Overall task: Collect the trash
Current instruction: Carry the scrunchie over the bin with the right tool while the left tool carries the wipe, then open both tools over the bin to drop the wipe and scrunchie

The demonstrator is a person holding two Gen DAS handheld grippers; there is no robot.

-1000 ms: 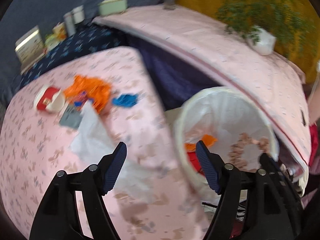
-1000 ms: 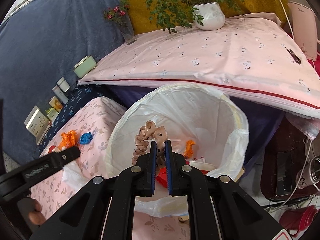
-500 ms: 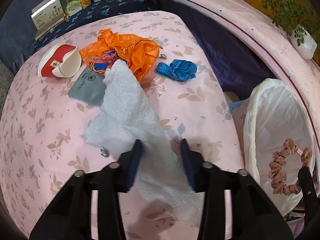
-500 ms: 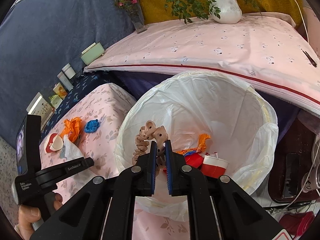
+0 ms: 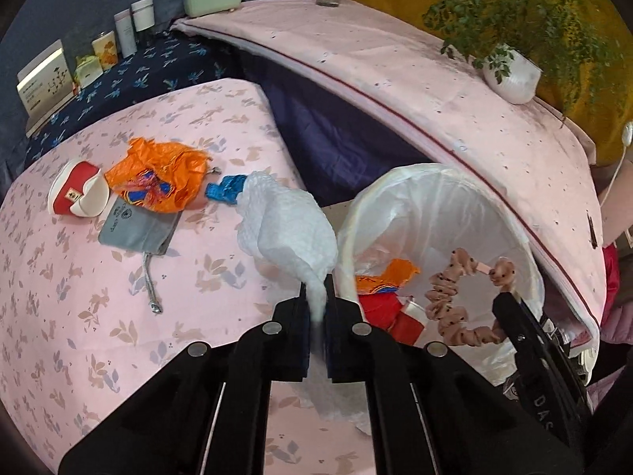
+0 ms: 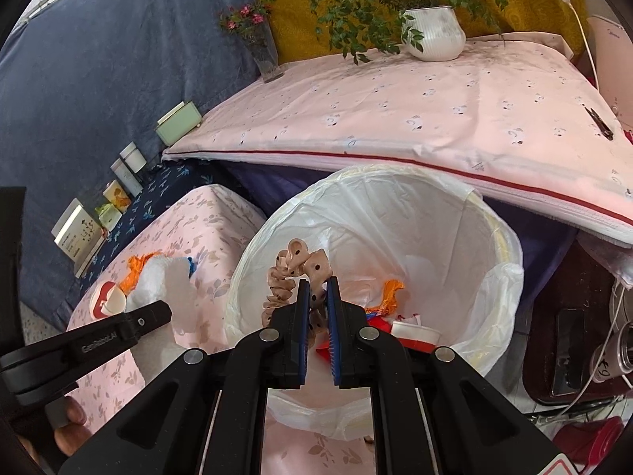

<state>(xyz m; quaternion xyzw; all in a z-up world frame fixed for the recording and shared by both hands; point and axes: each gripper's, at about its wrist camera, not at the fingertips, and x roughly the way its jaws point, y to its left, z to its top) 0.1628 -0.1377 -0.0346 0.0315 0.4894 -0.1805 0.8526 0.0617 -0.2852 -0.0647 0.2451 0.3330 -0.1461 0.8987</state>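
Left tongs (image 5: 316, 297), open a second ago, just closed on white tissue (image 5: 289, 225), lifted off tabletop (image 5: 79, 316) beside bin (image 5: 510, 229). Right tongs (image 6: 316, 297) clamp scrunchie (image 6: 296, 269) over bin. Both seemingly ready to drop.

The left tongs (image 5: 316, 297), wide apart a second ago, have just been closing and now pinch the white tissue (image 5: 285, 225), which hangs lifted off the worktop (image 5: 79, 297) beside the bin (image 5: 395, 182).

Blue drape (image 6: 99, 79) and mustard wall (image 6: 300, 19) (daylit) behind pink-clothed tables (image 6: 435, 111).
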